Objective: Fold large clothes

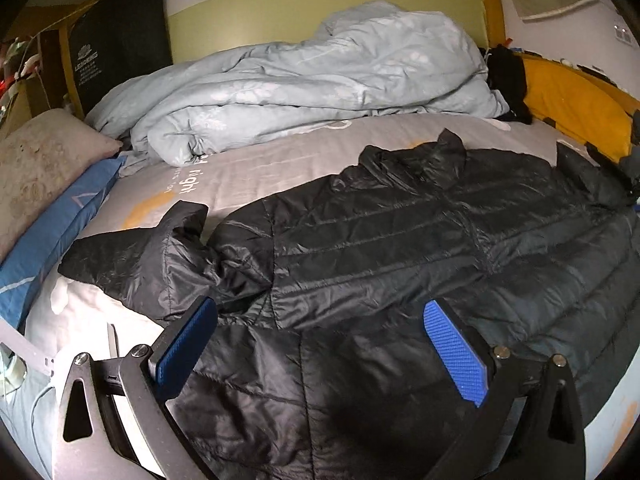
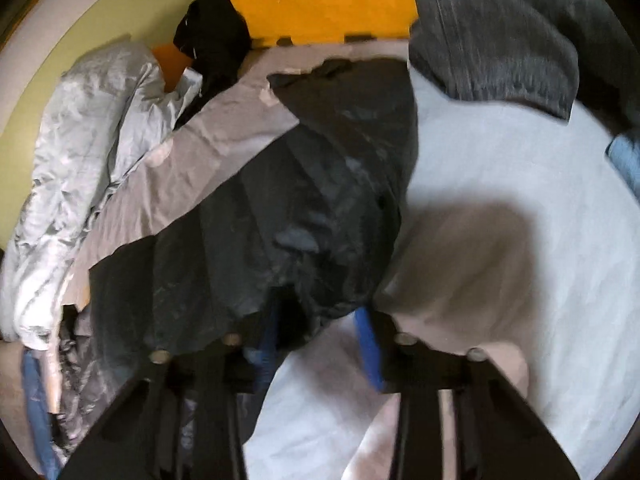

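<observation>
Black puffer jacket (image 1: 400, 240) spread flat on bed sheet (image 1: 248, 168), directly ahead of and beneath left gripper (image 1: 320, 344); jaws spread wide, nothing between pads. Right gripper (image 2: 320, 332) blurred; jaws partly closed around jacket edge, pad contact not discernible.

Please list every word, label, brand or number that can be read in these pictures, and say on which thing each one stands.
"LEIGONG" or similar, white print under a small logo, on the black pad leaning at the head of the bed: blurred, spelling uncertain; smaller lines below it unreadable.
"right" or "night", white print turned sideways, on the grey bed sheet: first letter uncertain; smaller words beside it, partly under the pale blue quilt, unreadable.
Right wrist view: no text readable.
</observation>
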